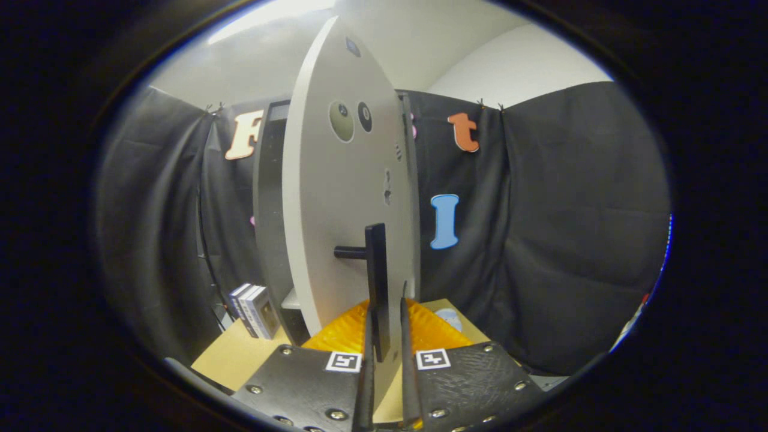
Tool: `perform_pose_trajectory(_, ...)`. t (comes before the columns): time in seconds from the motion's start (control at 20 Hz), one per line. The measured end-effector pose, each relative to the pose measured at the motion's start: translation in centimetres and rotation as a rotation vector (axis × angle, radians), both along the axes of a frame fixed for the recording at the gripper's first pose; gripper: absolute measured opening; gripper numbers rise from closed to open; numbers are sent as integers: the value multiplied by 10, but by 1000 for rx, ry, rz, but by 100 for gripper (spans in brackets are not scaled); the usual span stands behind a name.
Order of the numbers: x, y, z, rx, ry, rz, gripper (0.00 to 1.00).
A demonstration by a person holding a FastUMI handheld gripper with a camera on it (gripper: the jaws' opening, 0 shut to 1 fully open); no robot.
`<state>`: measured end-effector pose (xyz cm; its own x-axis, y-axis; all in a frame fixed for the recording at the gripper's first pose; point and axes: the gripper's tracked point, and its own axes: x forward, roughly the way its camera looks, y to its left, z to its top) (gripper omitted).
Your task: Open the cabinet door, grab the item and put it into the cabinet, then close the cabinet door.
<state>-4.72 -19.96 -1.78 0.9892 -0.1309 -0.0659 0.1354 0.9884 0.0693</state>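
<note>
Step in hand: door work, which way I cannot tell. My fingers (384,354) nearly together, pinching black handle (377,282) of door (336,204) from both sides. Door stands part open, edge toward me, cabinet (270,198) dark behind it. Orange item (354,330) lies on counter (240,357) just beyond fingers, under door's lower edge. Next move calls for steady arc with hinge, no twisting. Free room at right; boxes (255,309) near cabinet at left.

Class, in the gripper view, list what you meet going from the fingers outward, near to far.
gripper fingers closed around the black door handle → white cabinet door, open → dark cabinet → black cloth wall.
</note>
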Motion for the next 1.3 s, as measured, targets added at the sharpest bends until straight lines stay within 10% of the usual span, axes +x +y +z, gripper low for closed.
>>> perform_pose_trajectory(0.9, 2, -103, -9, 68, -10, 51, 12)
perform_pose_trajectory(1.3, -34, -125, 22, 44, -78, -67, 12)
